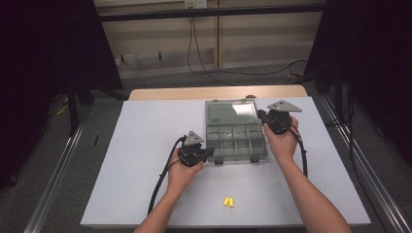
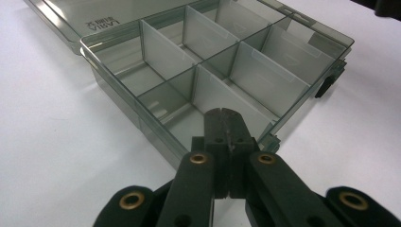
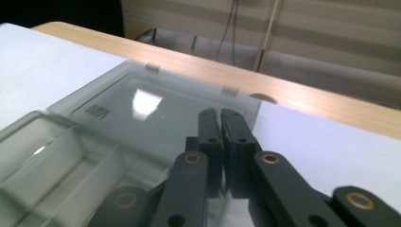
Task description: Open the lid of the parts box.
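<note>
High view looks down from above; both claw views sit close, low — sharing the compartment box (image 1: 236,130).

— What's the counter (image 1: 145,145) like?
— White top, with a bare wooden strip (image 1: 170,93) along its far edge.
— What lies on it?
— An open, smoky clear compartment box (image 1: 236,141), lid (image 1: 231,112) flat toward the far side, and two yellow earplugs (image 1: 228,201) near the front edge.

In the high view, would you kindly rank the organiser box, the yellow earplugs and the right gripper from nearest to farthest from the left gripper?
1. Organiser box: just right of the left gripper.
2. Yellow earplugs: toward the table's near edge.
3. Right gripper: beyond the box's far right side.
</note>
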`<state>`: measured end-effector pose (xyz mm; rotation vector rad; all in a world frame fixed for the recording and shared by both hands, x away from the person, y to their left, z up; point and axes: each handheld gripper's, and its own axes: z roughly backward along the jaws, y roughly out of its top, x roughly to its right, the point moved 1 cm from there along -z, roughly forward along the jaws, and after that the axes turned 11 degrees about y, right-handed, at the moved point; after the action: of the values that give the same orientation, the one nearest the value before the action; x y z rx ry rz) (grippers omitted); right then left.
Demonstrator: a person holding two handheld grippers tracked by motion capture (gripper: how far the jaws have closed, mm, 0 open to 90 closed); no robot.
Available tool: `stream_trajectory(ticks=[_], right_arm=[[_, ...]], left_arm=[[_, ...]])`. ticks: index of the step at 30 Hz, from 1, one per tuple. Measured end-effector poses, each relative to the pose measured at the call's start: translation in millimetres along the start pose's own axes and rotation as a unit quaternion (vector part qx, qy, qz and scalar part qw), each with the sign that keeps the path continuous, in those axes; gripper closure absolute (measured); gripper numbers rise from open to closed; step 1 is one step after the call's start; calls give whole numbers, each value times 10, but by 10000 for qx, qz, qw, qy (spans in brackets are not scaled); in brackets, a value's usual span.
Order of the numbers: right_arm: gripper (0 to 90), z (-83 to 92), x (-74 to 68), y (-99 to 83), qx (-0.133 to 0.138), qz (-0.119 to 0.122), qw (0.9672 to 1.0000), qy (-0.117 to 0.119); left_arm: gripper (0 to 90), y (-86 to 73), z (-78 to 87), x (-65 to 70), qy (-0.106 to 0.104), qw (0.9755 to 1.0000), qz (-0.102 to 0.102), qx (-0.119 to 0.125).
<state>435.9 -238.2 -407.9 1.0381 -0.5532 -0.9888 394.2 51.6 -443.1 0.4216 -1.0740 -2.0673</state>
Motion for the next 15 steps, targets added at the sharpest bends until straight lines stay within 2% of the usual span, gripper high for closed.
stream_trajectory(ticks=[2, 4, 8, 12, 15], right_arm=[[787, 43, -38, -54, -57, -101, 9998, 131], [763, 109, -72, -112, -27, -96, 9998, 185], [647, 291, -120, -216, 130, -143, 9992, 350], [533, 487, -195, -304, 194, -123, 9984, 526], [430, 601, -264, -373, 207, -169, 9973, 683]], left_arm=[[900, -1, 0, 1, 10, 10000, -9, 10], [891, 0, 6, 6, 18, 10000, -16, 59], [812, 9, 53, 0, 50, 9999, -55, 129], [686, 14, 125, -20, 80, 9997, -56, 238], [625, -5, 185, -49, 87, 9994, 33, 339]])
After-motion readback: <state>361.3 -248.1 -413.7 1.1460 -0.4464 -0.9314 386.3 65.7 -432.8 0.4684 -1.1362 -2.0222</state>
